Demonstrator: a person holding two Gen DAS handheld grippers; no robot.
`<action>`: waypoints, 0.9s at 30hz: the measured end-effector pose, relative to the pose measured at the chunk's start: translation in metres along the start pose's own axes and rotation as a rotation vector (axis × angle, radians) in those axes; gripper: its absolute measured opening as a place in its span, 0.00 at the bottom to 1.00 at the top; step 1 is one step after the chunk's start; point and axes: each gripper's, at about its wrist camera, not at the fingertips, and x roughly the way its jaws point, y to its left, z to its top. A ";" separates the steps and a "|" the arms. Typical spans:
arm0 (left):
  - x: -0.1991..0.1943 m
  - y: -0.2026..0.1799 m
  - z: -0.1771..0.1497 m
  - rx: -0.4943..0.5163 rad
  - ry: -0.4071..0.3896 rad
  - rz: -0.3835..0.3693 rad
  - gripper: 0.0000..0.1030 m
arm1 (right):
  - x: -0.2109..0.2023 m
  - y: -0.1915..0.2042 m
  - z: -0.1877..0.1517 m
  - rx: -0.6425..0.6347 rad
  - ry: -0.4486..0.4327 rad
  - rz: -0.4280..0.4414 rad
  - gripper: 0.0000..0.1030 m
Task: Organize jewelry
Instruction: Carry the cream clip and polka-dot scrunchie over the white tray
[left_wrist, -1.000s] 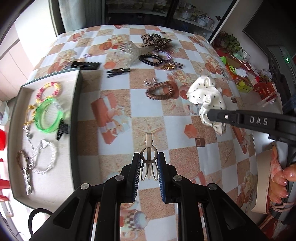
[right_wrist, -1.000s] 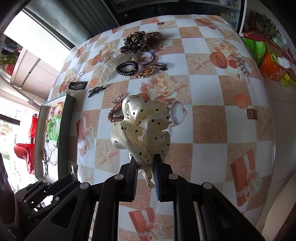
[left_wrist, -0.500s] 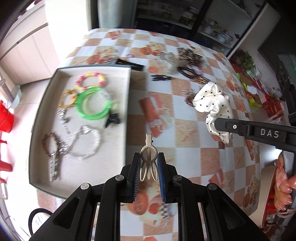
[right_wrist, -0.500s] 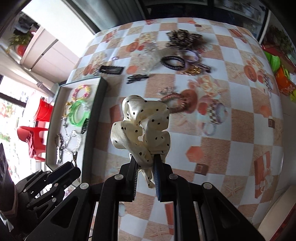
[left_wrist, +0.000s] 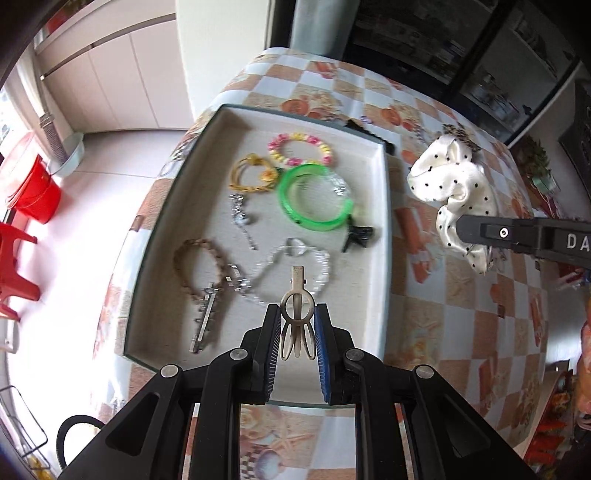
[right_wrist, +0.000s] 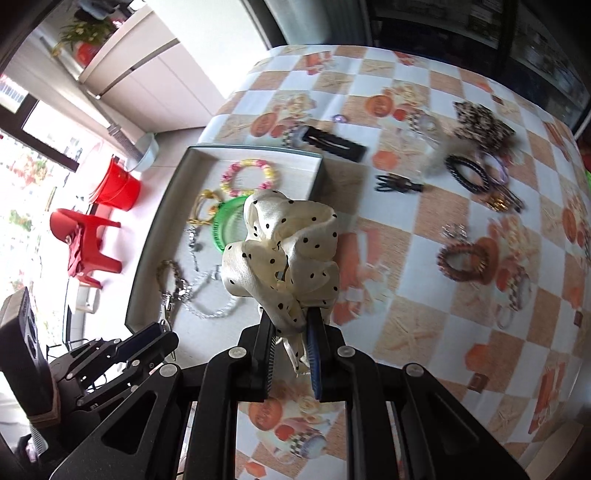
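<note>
Carrying two pieces at once, we hold a beige hair clip (left_wrist: 297, 317) clamped in the left gripper (left_wrist: 297, 332) above the tray (left_wrist: 384, 236), ready to join the bracelets (left_wrist: 301, 147). Our right gripper (right_wrist: 290, 345) pinches a dotted scrunchie (right_wrist: 284, 254) just beside the tray's edge. Its lower folds vanish between the jaws; far clips blur.

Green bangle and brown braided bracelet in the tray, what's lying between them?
A silver chain lies between the green bangle and brown braided bracelet, in the left wrist view.
</note>
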 end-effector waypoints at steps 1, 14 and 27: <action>0.003 0.005 0.000 -0.003 0.004 0.007 0.21 | 0.003 0.005 0.003 -0.009 0.002 0.002 0.17; 0.032 0.033 0.020 -0.043 -0.011 0.048 0.21 | 0.055 0.033 0.047 -0.065 0.025 -0.016 0.17; 0.072 0.042 0.061 -0.069 0.002 0.119 0.21 | 0.095 0.007 0.084 0.036 0.059 -0.016 0.17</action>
